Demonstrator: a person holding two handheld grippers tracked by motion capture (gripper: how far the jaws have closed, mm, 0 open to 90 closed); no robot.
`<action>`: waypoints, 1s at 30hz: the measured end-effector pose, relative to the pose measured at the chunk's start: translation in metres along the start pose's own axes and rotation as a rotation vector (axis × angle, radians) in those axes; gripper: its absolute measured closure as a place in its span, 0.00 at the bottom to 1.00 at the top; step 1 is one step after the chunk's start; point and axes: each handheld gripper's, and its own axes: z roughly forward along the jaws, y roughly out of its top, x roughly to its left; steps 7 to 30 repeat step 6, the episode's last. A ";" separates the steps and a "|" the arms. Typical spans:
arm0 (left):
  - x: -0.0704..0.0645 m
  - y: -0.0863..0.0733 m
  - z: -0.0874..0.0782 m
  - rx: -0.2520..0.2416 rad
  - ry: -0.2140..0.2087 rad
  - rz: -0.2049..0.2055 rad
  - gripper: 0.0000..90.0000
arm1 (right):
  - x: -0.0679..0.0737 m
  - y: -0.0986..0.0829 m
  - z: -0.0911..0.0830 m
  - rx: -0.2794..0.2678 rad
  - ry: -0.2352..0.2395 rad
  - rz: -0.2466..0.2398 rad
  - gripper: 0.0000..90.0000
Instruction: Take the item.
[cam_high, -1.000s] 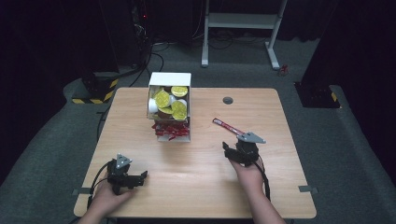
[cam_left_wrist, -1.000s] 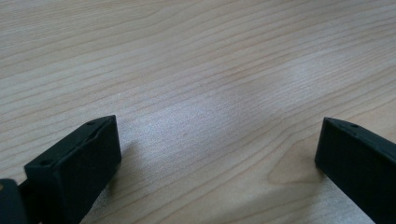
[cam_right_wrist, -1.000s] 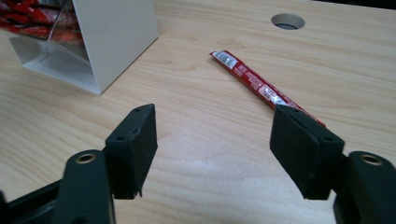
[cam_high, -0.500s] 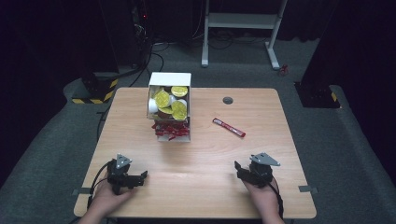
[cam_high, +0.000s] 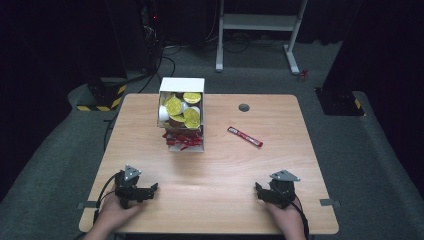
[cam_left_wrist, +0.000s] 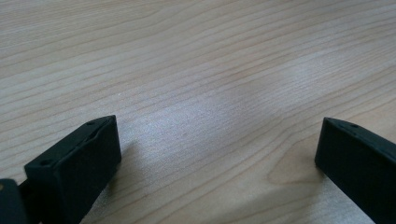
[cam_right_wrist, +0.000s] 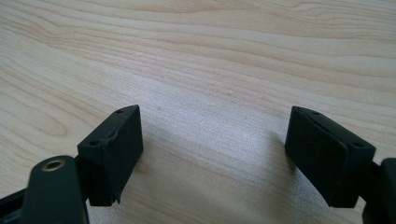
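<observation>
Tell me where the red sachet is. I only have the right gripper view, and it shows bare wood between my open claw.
Observer: The red sachet lies flat on the table, farther from you than the right claw and apart from it.
Operator: Anything close to it?
Observer: A white box stands to its left, with yellow-lidded cups toward its far end and more red sachets at its near end.
Operator: And my other hand?
Observer: The left claw is open with nothing in it, low by the table's near edge.
</observation>
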 end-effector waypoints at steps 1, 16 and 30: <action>0.000 0.000 0.000 0.000 0.000 0.000 0.01 | 0.000 0.000 0.000 0.001 -0.001 0.002 0.21; 0.000 0.000 0.000 0.000 0.001 0.001 0.01 | 0.001 0.001 0.001 0.002 -0.004 0.006 0.21; 0.000 0.000 0.000 0.000 0.001 0.001 0.01 | 0.001 0.001 0.001 0.002 -0.004 0.006 0.21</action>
